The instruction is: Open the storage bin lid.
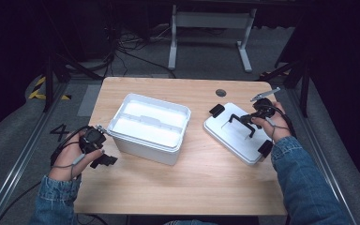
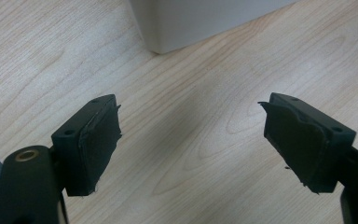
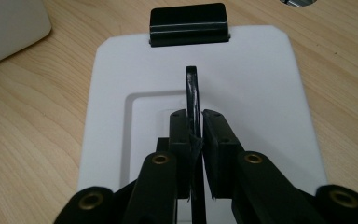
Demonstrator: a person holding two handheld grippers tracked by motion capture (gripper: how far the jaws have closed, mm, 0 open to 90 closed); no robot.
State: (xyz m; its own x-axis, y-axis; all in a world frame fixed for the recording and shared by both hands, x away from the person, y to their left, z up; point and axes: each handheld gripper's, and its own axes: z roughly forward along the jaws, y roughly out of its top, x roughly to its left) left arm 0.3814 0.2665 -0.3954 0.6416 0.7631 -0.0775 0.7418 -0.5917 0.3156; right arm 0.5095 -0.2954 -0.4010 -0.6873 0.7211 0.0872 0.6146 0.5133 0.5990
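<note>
An open white box point(image 1: 147, 126) stands in the middle of the wooden table point(image 1: 183, 187). Its white lid point(image 1: 234, 138) lies flat to the right, with a black latch point(image 1: 216, 110) at each end. My right gripper point(image 1: 244, 120) is shut on the lid's upright black handle point(image 3: 192, 88); in the right gripper view the jaws point(image 3: 195, 114) pinch that thin handle over the lid point(image 3: 261, 93). My left gripper point(image 1: 103, 159) rests by the box's near left corner, open. In the left gripper view its jaws point(image 2: 191, 126) stand wide apart over bare wood, the box corner point(image 2: 191, 23) just ahead.
A round cable hole point(image 1: 221, 93) sits in the table beyond the lid. Behind the table stand a white desk frame point(image 1: 211, 21) and floor cables point(image 1: 122, 51). Bare wood stretches along the table's near edge.
</note>
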